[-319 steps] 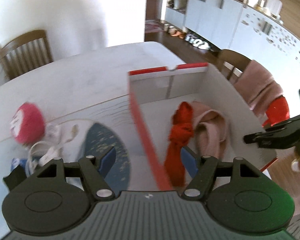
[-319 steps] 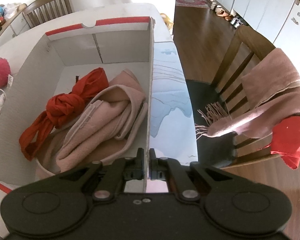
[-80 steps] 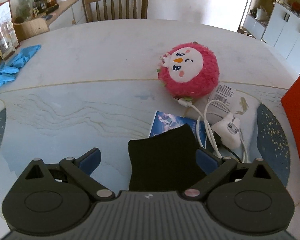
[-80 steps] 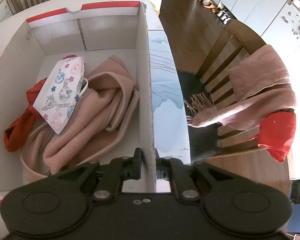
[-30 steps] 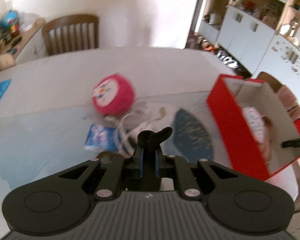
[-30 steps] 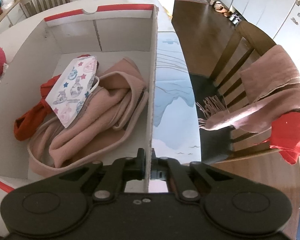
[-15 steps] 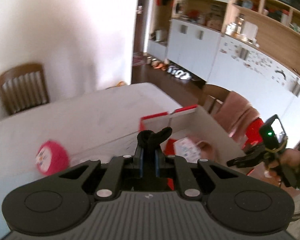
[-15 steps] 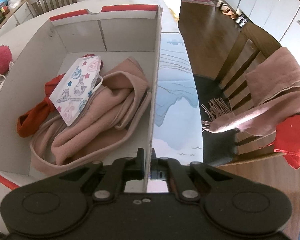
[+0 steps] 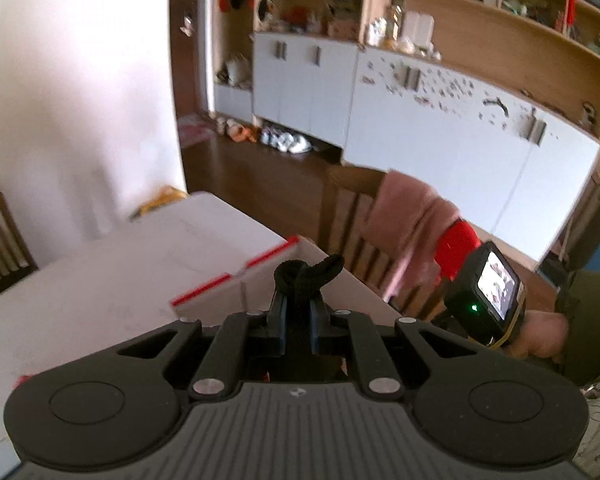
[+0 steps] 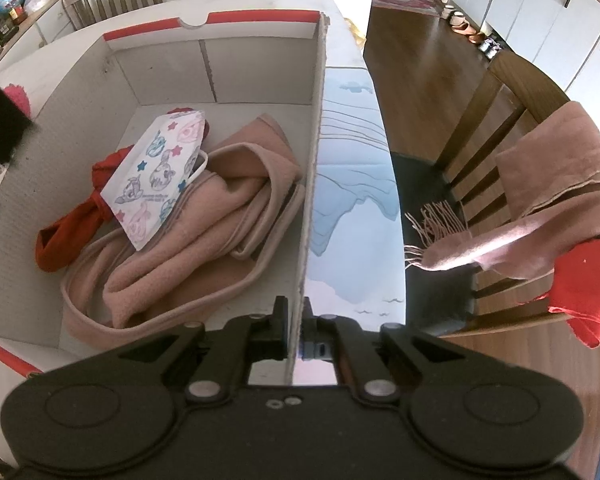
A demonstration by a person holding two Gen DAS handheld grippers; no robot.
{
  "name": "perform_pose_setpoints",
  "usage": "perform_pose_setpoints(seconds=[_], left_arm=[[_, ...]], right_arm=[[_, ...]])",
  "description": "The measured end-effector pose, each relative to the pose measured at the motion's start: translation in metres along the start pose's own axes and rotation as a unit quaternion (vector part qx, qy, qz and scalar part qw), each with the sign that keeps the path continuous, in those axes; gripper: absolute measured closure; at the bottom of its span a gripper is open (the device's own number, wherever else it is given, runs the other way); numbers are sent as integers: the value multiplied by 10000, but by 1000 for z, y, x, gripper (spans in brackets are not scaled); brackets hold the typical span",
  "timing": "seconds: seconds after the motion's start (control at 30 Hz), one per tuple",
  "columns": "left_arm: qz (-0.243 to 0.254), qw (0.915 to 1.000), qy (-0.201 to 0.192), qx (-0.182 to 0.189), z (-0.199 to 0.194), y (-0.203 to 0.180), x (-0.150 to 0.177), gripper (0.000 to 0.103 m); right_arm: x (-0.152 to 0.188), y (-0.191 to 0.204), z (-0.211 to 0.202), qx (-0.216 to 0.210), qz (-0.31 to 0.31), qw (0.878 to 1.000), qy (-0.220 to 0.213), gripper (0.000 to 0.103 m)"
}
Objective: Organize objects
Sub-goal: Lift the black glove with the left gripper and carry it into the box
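Kitchen-dining room, white desk [image 10: 352, 92] with a cloud-print mat, chair beyond draped with scarf [image 10: 540, 216]. Box [image 10: 314, 152] sits on the desk ahead of the right gripper [image 10: 296, 312]; its jaws are pinched nearly closed on the box's right wall, wall standing up between them. Inside, left of those jaws: pink cloth [image 10: 204, 248], red cloth [image 10: 68, 232], face mask [image 10: 156, 176] on top.

Left gripper [image 9: 298, 320] jaws closed tight on a black cloth [image 9: 306, 274], a bunched tuft sticking out just past the tips. Box rim [image 9: 236, 276] shows right behind and below the tuft, so the cloth looks over or near the box's edge; exact overlap can't be told, view is blurred. In the right view a dark shape at the far left edge is probably this cloth.

Risks, as a guess: letting go early drops the cloth on the desk outside the wall; cloth may snag on the pads; a bump could shift the box if the right grip slips.
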State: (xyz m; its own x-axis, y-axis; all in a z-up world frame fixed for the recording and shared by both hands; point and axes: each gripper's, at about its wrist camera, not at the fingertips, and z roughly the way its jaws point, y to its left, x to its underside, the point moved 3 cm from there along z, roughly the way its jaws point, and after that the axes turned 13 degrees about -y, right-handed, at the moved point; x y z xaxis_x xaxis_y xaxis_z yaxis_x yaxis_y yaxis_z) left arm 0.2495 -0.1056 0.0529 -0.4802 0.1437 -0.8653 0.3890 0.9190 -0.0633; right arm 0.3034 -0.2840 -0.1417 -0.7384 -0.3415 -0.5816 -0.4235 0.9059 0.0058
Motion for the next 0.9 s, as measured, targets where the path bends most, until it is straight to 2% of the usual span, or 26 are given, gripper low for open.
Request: perform_pose_setpoints(seconds=[0.23,0.53,0.9], left_arm=[[-8,9984,514,235,50,-17,21,93],[41,9929,1163,254,109,-25,53,93],[243,9842,1742,185,153,-33,82,93]], right_arm=[[0,0,0,-34,-37,10000,-4,100],[0,1,0,-35,-44,10000,6,100],[-1,2,-1,-42,11,10000,9,100]])
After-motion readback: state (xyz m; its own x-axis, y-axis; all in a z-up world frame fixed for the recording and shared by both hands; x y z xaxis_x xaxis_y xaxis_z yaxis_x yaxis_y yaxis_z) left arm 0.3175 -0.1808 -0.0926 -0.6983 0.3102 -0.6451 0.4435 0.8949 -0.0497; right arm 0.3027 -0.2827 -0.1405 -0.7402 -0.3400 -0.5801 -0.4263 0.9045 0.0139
